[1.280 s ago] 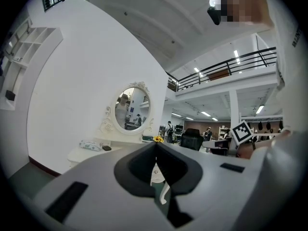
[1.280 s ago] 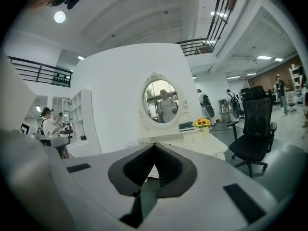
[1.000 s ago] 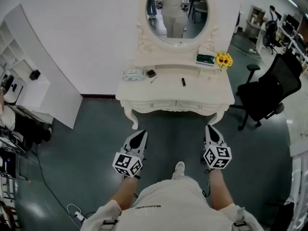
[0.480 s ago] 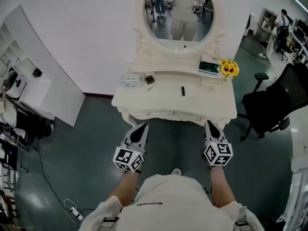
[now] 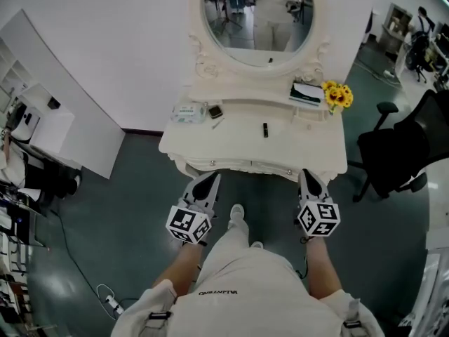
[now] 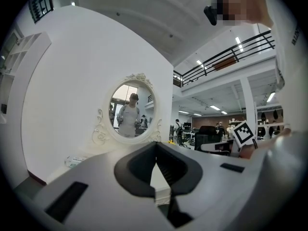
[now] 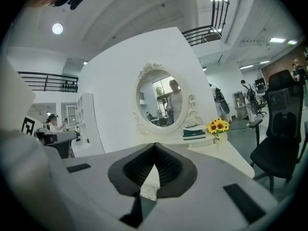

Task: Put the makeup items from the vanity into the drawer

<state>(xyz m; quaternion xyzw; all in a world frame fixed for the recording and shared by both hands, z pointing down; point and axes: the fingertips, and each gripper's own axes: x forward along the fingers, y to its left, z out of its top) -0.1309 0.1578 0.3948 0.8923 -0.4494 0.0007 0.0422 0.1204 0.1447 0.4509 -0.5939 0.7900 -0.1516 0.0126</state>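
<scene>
Landmark: the desk (image 5: 238,142), white, with an oval mirror (image 5: 256,12) rising from its back edge.
My left gripper (image 5: 208,182): jaws pressed together, nothing between them, held level just short of the desk's front edge, left of middle.
My right gripper (image 5: 309,181): jaws together as well, empty, just short of the desk's front edge on the right.
Makeup items: a small black tube (image 5: 265,129) stands alone at the middle of the desk. A dark compact (image 5: 216,111), a thin stick (image 5: 218,123) and a clear packet (image 5: 188,111) cluster at the desk's back left.
Drawer: the drawer front (image 5: 250,168) under the desk's front edge looks shut, so nothing can go in yet.
Stage: I judge this the approach, with no item touched.
Risk, drawer: its knobs look tiny. A pinch that is off centre could slip off, and a hard pull could drive the drawer into my legs, which are close to the desk's front.
Risk, items: the tube may roll if I nudge it. The stick lies flat and could skid away from closing jaws.
Risk, bystanders: the sunflowers (image 5: 337,95) at the desk's back right could tip if my right arm swings wide.
</scene>
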